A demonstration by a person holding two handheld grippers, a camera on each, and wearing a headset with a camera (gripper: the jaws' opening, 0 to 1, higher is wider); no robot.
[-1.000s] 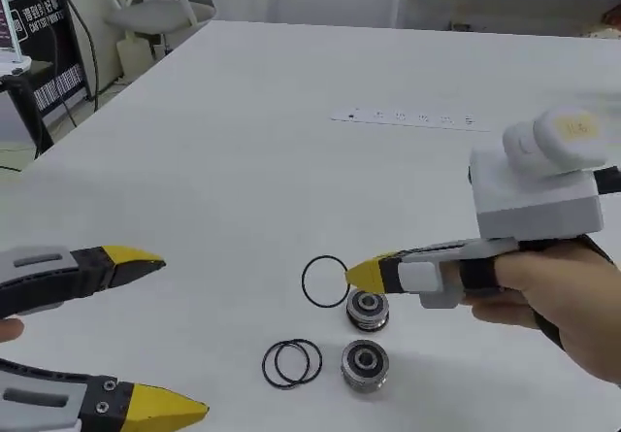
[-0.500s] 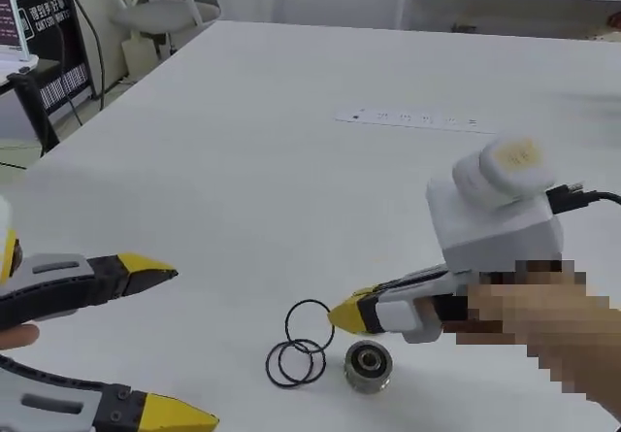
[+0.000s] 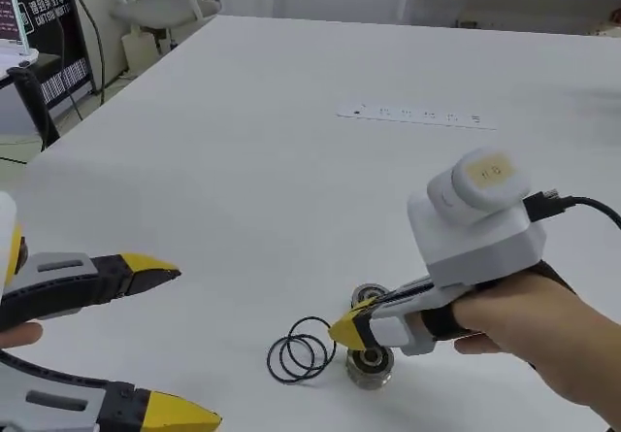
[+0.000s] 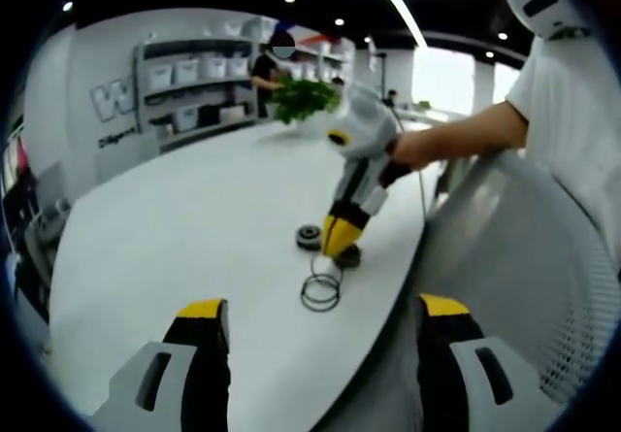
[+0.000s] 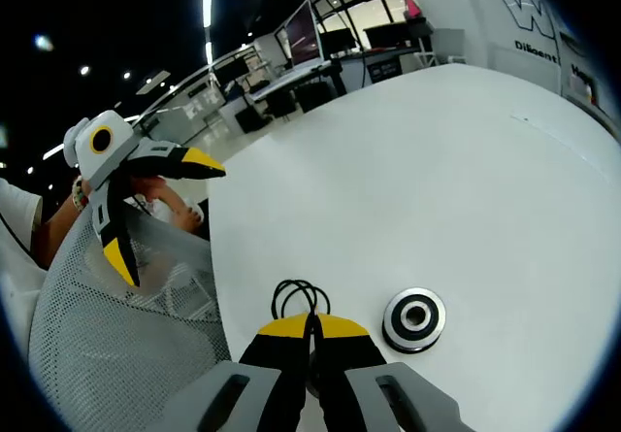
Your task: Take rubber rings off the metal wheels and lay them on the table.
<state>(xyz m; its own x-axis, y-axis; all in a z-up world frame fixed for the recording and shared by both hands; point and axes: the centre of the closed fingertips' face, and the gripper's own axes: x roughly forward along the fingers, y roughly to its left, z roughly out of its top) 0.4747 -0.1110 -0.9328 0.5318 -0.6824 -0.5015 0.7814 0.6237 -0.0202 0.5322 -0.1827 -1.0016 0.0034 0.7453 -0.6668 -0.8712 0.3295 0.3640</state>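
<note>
Two metal wheels stand near the table's front edge, one (image 3: 368,295) just behind my right gripper and one (image 3: 370,365) just under it. My right gripper (image 3: 342,331) is shut, with the edge of a black rubber ring (image 5: 300,290) pinched at its tips. That ring overlaps two more black rings (image 3: 294,359) lying flat on the table. In the right gripper view one wheel (image 5: 415,318) sits to the right of the shut gripper (image 5: 310,325). My left gripper (image 3: 199,346) stands open at the lower left, well apart from the rings (image 4: 320,291); between its jaws is nothing.
A white power strip (image 3: 417,116) lies flat farther back on the white table (image 3: 252,160). An office chair (image 3: 160,0) stands beyond the far left corner. A grey mesh chair (image 4: 524,257) is close to the table's near edge.
My right gripper has moved down and left from beside the far wheel, bringing the single ring along until it overlaps the pair of rings. The left gripper has stayed open.
</note>
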